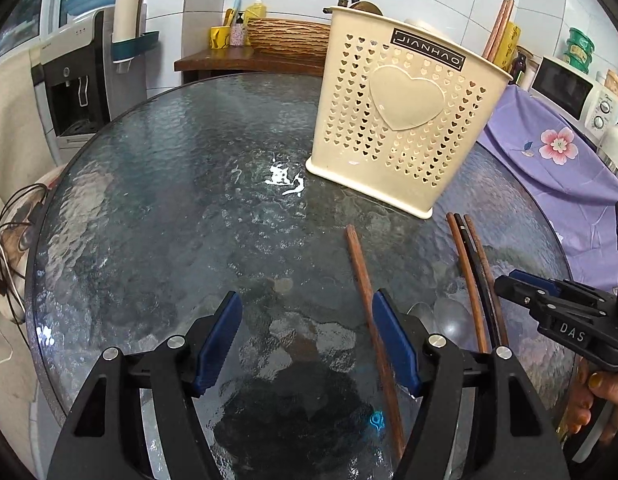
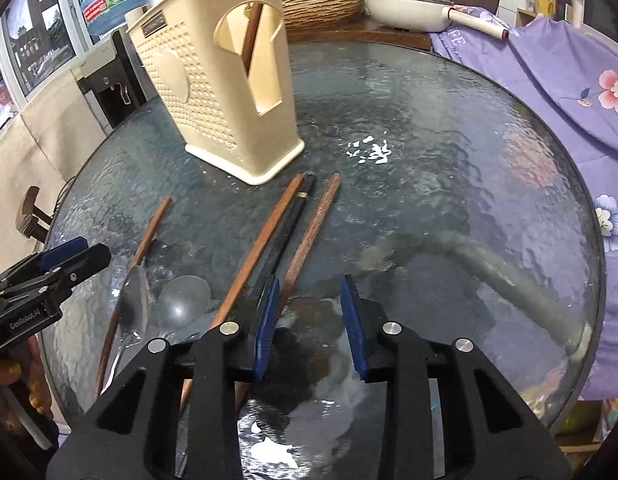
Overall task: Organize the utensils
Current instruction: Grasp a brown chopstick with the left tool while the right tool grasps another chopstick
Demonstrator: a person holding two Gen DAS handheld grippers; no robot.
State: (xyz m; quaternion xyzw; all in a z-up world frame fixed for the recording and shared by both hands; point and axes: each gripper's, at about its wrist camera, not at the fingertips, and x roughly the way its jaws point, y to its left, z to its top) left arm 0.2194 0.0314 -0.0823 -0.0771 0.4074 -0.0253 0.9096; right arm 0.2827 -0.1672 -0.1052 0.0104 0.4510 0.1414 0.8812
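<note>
Both grippers angled down over the tabletop, jaws apart.

The left gripper [image 1: 307, 338] points forward and downward, its blue pads [image 1: 219, 344] well separated with nothing pressed between them. The right gripper [image 2: 311, 326] has a narrower gap; nothing appears clamped, though the view is unclear. A hand [image 1: 601, 396] grips the right gripper's handle.

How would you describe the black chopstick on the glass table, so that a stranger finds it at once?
Start at the cream utensil holder standing on the round glass table. In front of its base lie three long sticks close together, pointing toward the holder. The black chopstick is the middle one, the only dark stick, with a brown wooden stick on each side.
</note>
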